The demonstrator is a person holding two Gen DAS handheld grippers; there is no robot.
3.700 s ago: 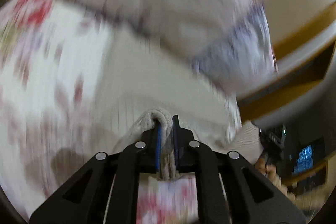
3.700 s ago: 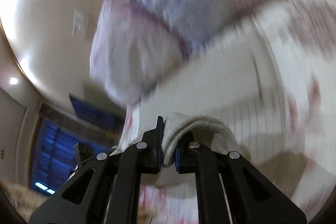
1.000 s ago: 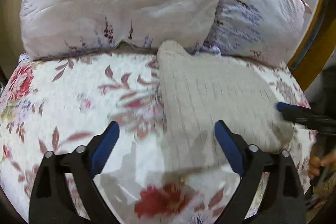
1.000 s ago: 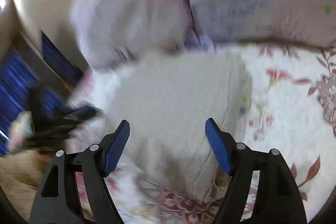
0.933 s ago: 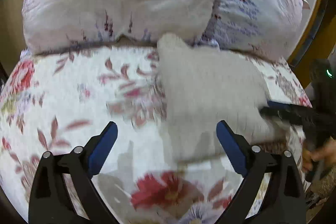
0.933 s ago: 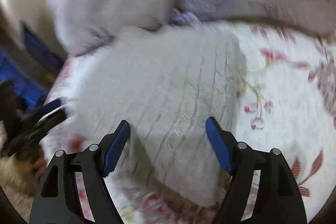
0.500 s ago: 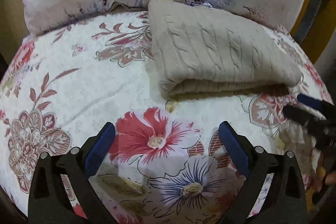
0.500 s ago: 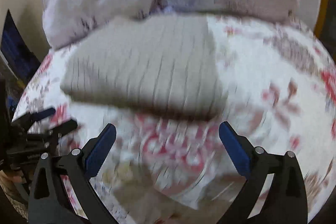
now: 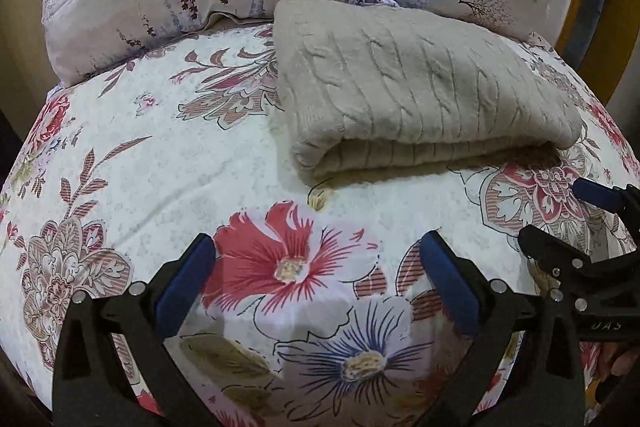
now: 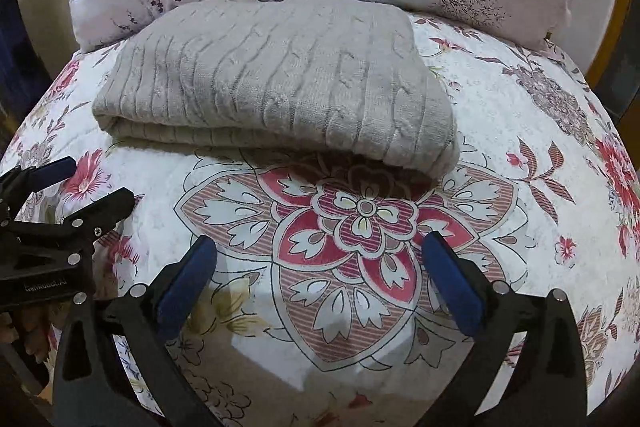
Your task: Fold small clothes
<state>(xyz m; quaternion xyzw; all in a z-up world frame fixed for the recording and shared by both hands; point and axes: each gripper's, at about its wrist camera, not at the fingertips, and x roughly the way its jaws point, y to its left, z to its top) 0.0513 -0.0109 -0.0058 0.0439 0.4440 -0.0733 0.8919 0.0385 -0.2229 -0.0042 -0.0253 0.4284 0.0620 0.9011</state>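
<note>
Floral bedsheet (image 9: 168,147), folded sweater (image 9: 420,83) untouched, L gripper (image 9: 320,267) & R gripper (image 10: 320,267) jaws wide apart, empty

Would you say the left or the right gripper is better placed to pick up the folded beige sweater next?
Right gripper, probably: the sweater lies nearly straight ahead of it, but ahead and rightward of the left gripper. Both are open and clear of it.

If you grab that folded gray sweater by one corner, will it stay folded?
Probably not: the sweater is soft cable knit, so its stacked layers would likely droop open. It looks thick, so perhaps heavyish. Pushed, it should drag on the bedsheet, not slide.
</note>
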